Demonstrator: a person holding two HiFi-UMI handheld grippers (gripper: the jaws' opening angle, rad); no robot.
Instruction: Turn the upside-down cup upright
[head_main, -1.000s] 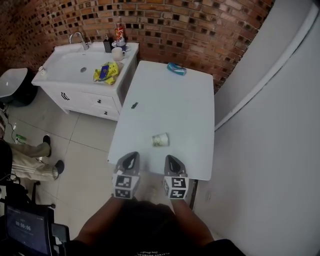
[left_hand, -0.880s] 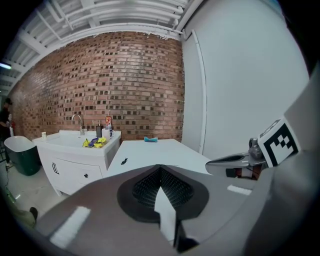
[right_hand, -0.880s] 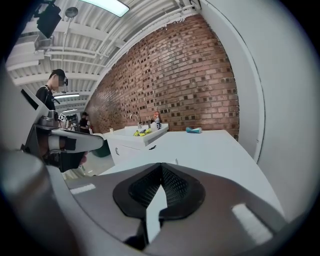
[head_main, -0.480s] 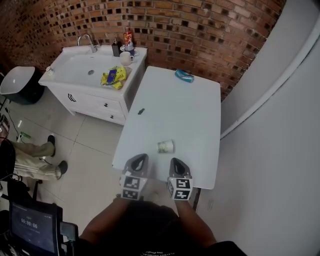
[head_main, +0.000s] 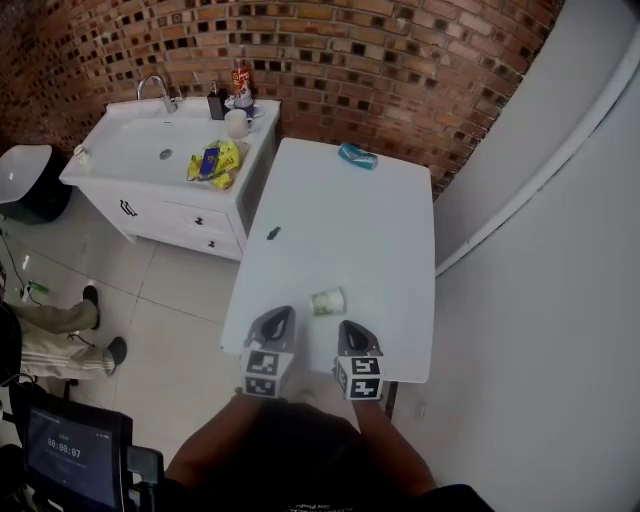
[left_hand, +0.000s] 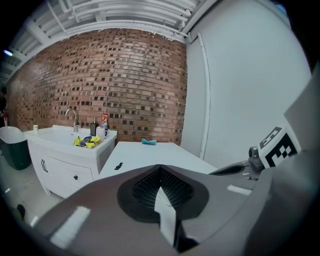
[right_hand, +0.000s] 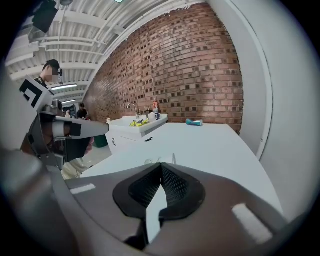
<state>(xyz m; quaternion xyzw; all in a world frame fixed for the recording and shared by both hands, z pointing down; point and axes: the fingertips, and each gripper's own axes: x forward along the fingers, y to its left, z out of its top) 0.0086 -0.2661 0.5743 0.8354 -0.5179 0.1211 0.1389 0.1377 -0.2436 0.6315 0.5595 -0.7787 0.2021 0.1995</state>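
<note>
A small pale cup (head_main: 327, 301) rests on the white table (head_main: 350, 230) close to its near edge; from above I cannot tell whether it lies on its side or stands inverted. My left gripper (head_main: 279, 314) hovers just short of that edge, left of the cup, shut with nothing in it. My right gripper (head_main: 350, 326) is level with it, right of the cup, also shut and empty. In the left gripper view the jaws (left_hand: 160, 168) meet. In the right gripper view the jaws (right_hand: 161, 165) meet, and only the cup's edge (right_hand: 172, 159) peeks over them.
A teal object (head_main: 356, 155) lies at the table's far end and a small dark item (head_main: 271, 234) near its left edge. A white sink cabinet (head_main: 150, 175) stands to the left with a yellow bag (head_main: 212, 160) and mug (head_main: 237, 123). Brick wall behind, white wall right. A person's legs (head_main: 55, 325) show at far left.
The head view has swung a little. Both grippers remain side by side at the table's near edge, and the cup has not moved on the table.
</note>
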